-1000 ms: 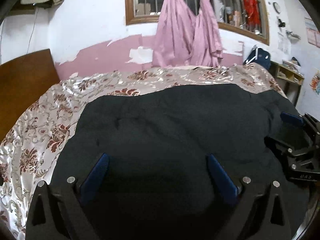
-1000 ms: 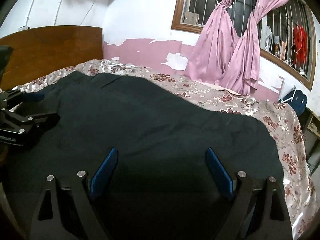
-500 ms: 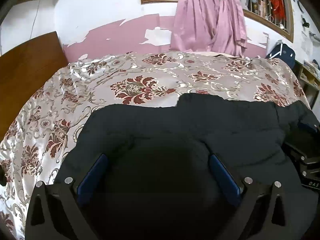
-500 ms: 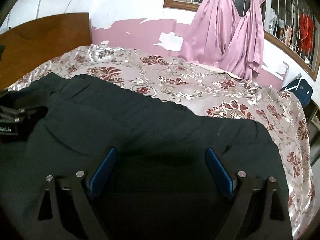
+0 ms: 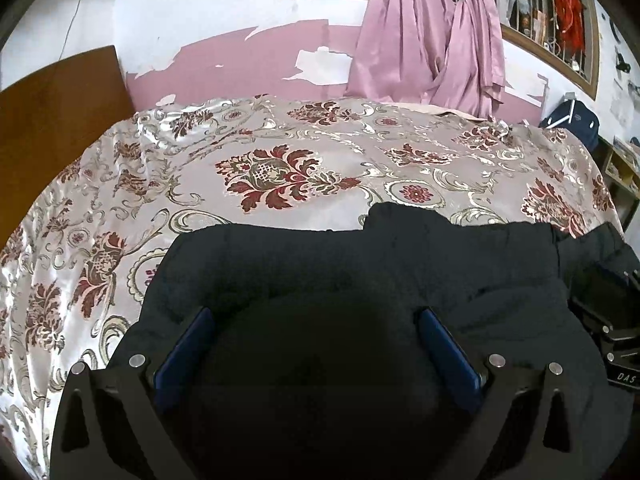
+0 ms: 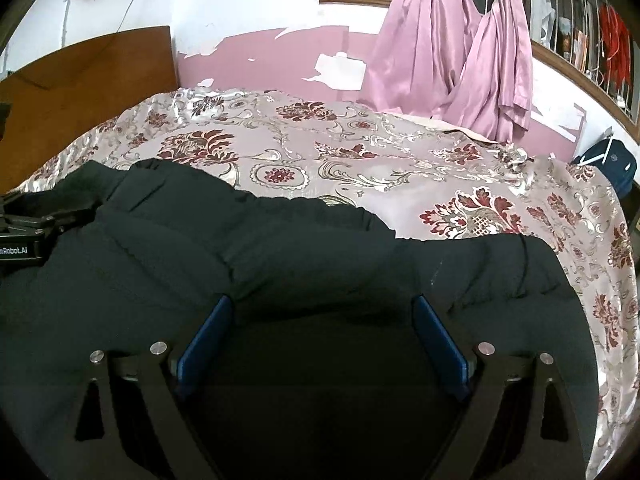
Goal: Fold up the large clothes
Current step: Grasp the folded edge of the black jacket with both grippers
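Standing wide apart, the jaws of the left gripper (image 5: pixel 316 330) are bracketing bunched black fabric, as are those of the right gripper (image 6: pixel 322 320); whether the blue pads (image 5: pixel 188 344) are pinching the cloth cannot be told. The black garment (image 6: pixel 280 248) is lying heaped on the near part of the floral bedspread (image 5: pixel 280 168). Pink curtains (image 6: pixel 460 52) are hanging beyond.

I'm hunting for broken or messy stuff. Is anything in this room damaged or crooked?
Yes. The pink wall paint behind the bed is peeling, leaving ragged white patches. The dark garment on the floral bedspread has a bumpy, uneven far edge, not a neat fold. Nothing looks spilled.
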`<state>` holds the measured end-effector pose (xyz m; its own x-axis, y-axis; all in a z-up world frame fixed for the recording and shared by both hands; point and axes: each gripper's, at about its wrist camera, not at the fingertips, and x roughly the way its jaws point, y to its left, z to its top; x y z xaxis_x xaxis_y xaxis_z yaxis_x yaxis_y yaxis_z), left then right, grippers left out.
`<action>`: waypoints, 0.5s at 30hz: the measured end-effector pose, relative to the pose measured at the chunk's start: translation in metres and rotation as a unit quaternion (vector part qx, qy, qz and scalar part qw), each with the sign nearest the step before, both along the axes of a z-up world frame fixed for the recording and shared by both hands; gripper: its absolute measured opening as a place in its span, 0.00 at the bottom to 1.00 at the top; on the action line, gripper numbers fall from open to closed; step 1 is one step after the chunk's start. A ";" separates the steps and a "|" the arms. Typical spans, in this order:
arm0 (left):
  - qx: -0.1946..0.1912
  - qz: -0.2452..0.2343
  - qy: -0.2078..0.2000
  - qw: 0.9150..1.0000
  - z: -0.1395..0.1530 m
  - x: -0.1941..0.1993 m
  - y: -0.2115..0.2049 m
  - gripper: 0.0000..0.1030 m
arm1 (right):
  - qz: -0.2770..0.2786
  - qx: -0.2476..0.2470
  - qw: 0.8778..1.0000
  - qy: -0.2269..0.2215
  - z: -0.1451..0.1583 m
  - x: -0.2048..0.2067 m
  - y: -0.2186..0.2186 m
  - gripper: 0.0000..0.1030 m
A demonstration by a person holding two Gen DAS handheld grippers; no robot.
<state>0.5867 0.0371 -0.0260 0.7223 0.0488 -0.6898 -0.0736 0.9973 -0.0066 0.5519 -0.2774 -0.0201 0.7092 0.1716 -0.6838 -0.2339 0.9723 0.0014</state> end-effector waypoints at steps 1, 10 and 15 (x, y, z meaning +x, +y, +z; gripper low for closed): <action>-0.003 0.001 0.000 1.000 -0.001 0.002 0.000 1.00 | 0.000 0.004 1.000 0.000 -0.001 0.002 0.000 0.86; -0.026 0.009 0.018 0.999 -0.008 0.028 0.008 1.00 | 0.001 0.036 0.999 0.013 -0.015 0.024 -0.004 0.88; -0.037 0.014 0.025 0.999 -0.013 0.036 0.010 1.00 | 0.000 0.047 0.999 0.020 -0.021 0.034 -0.005 0.89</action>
<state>0.6232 0.0471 -0.0386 0.6856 0.0163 -0.7278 -0.1037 0.9917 -0.0755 0.5857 -0.2827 -0.0411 0.6818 0.2361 -0.6924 -0.2308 0.9676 0.1026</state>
